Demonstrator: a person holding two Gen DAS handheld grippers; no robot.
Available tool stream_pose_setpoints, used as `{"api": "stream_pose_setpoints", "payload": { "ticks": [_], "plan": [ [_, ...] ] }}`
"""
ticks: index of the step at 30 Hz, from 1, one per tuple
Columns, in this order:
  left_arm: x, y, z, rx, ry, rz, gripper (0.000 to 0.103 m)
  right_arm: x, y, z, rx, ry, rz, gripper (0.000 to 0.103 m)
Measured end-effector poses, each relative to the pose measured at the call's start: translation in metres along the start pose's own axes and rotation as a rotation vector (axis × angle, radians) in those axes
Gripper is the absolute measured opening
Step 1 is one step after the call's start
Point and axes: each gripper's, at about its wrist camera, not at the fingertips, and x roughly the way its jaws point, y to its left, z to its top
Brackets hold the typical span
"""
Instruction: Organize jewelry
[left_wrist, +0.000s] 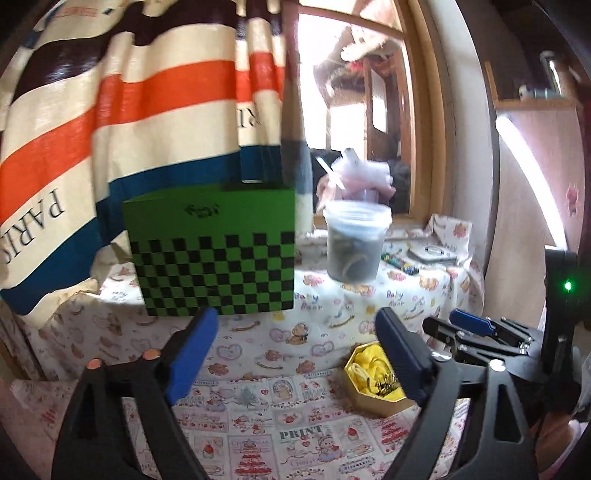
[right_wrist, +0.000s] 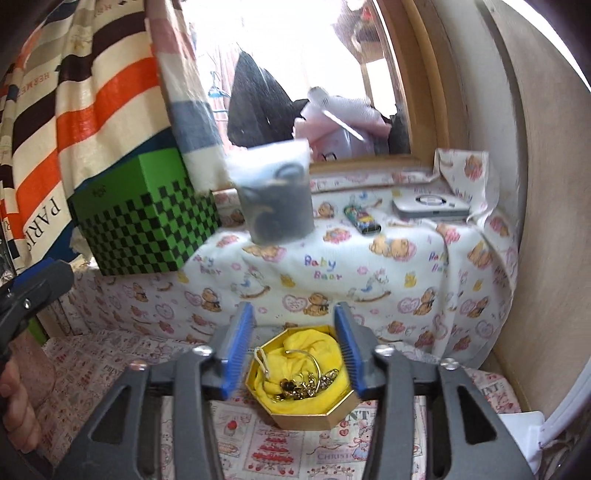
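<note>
Right gripper (right_wrist: 293, 350) hangs over the gold box (right_wrist: 306, 413), jaws spread wide and gripping nothing, one blue pad just outside each side wall of the box. Inside, on yellow cloth (right_wrist: 306, 347), lies a tangle of gold jewelry (right_wrist: 303, 384). Left gripper (left_wrist: 295, 354) is off to the box's left, jaws wide apart and empty, with bare patterned tablecloth (left_wrist: 258, 369) showing between the pads. Behind rises a cloth-covered step carrying a plastic cup (right_wrist: 275, 195), and a green checkered box (right_wrist: 144, 218) stands at the left, well apart from the gold box.
</note>
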Motion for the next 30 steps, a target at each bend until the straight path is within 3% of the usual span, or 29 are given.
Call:
{"api": "stream_pose_setpoints", "payload": {
  "ticks": [3,9,30],
  "plan": [
    [-0.011,0.001,-0.001,0.015,-0.046,0.048,0.102,-0.009,0.006,0.000,-0.018,-0.034,0.001,0.091],
    [-0.014,0.009,-0.011,0.033,-0.046,0.060,0.102,-0.016,0.016,0.001,-0.043,-0.078,-0.007,0.103],
    [0.020,0.055,-0.071,-0.036,0.029,0.096,0.102,0.004,0.020,-0.043,-0.094,-0.115,-0.029,0.103]
  ]
}}
